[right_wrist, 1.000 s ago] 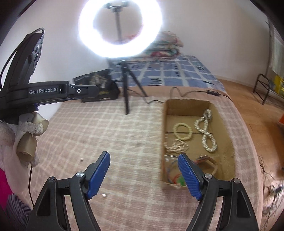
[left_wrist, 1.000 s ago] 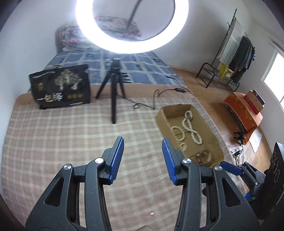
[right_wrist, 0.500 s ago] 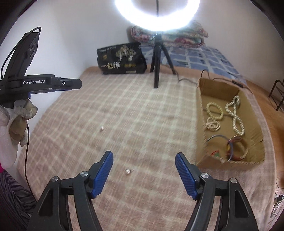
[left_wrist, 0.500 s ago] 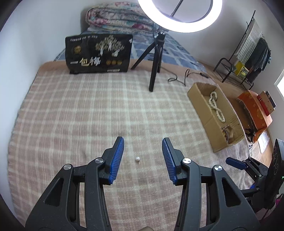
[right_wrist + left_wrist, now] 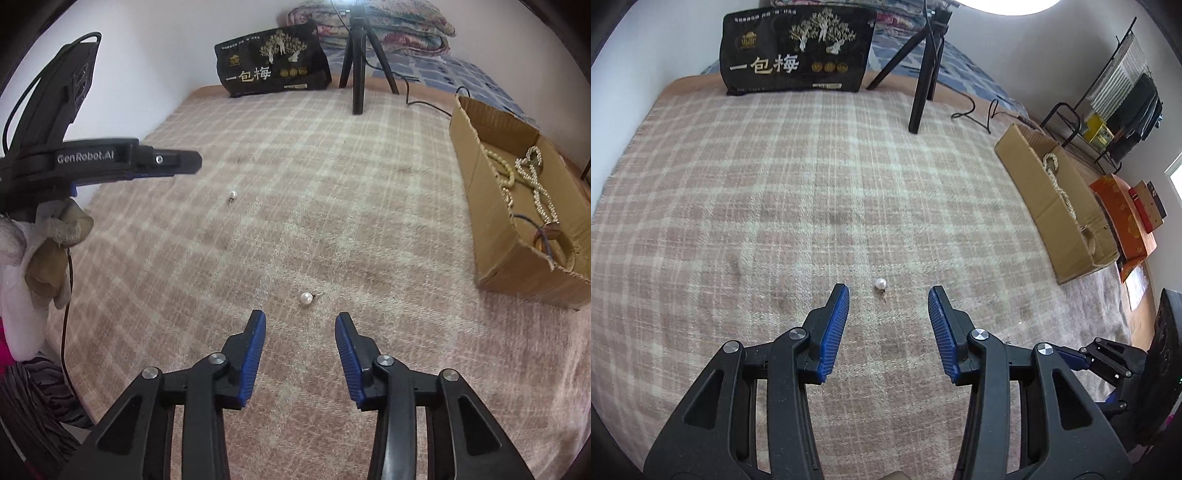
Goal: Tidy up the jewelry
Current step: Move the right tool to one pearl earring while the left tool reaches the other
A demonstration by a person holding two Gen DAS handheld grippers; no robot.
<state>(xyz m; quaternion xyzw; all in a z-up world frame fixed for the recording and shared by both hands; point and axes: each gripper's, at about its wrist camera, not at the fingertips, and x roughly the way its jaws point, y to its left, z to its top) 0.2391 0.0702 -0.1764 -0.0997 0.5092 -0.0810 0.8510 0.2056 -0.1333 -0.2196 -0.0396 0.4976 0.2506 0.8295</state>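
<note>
My left fingers [image 5: 888, 291] hang parted over one pearl earring [image 5: 880, 284] on the blanket [image 5: 775, 184], my right fingers [image 5: 300, 318], just narrowed, empty near another earring [image 5: 306, 297].

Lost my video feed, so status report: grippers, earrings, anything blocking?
Left gripper open, right gripper open after narrowing, both empty. One pearl earring ahead of left, another ahead of right. Nothing blocking.

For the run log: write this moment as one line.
left claw: open, above pearl earring | right claw: open, narrowing, near second pearl earring | cardboard box: necklaces inside
</note>
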